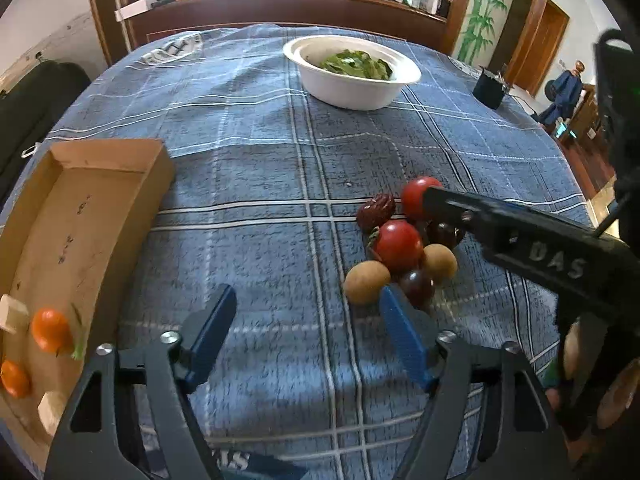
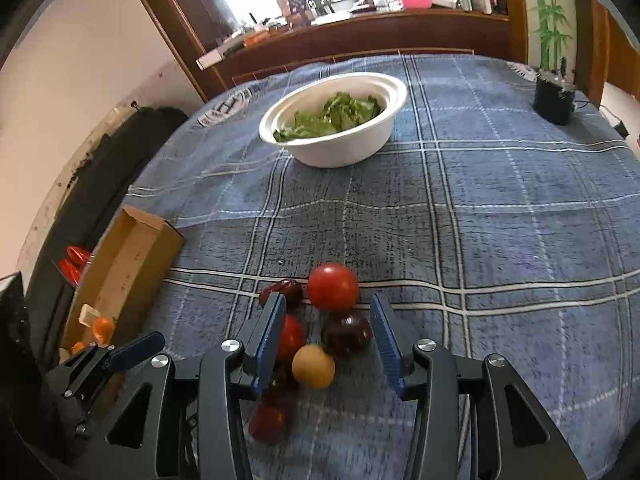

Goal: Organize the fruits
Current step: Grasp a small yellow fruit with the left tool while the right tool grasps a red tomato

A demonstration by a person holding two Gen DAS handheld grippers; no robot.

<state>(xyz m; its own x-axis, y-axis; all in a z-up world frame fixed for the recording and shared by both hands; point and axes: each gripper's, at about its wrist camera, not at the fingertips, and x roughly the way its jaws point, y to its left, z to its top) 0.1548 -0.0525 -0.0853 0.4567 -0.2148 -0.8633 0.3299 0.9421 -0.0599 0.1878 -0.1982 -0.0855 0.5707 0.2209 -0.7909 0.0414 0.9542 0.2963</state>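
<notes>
A cluster of small fruits lies on the blue plaid cloth: red tomatoes [image 1: 398, 244] [image 2: 333, 286], a wrinkled red date [image 1: 376, 210], tan longans [image 1: 366, 282] [image 2: 313, 365] and dark purple tomatoes [image 1: 418, 286] [image 2: 346, 334]. My left gripper [image 1: 306, 320] is open and empty, just left of the cluster. My right gripper [image 2: 328, 330] is open, its jaws straddling a dark tomato and the longan; it shows from the side in the left wrist view [image 1: 500, 232]. A cardboard box [image 1: 100, 208] at the left holds orange fruits [image 1: 50, 328] and pale cubes [image 1: 12, 312].
A white bowl [image 1: 352, 88] [image 2: 340, 148] of green leaves stands at the far middle of the table. A black cup-like object [image 2: 554, 98] is at the far right edge. A dark bag lies off the table's left side.
</notes>
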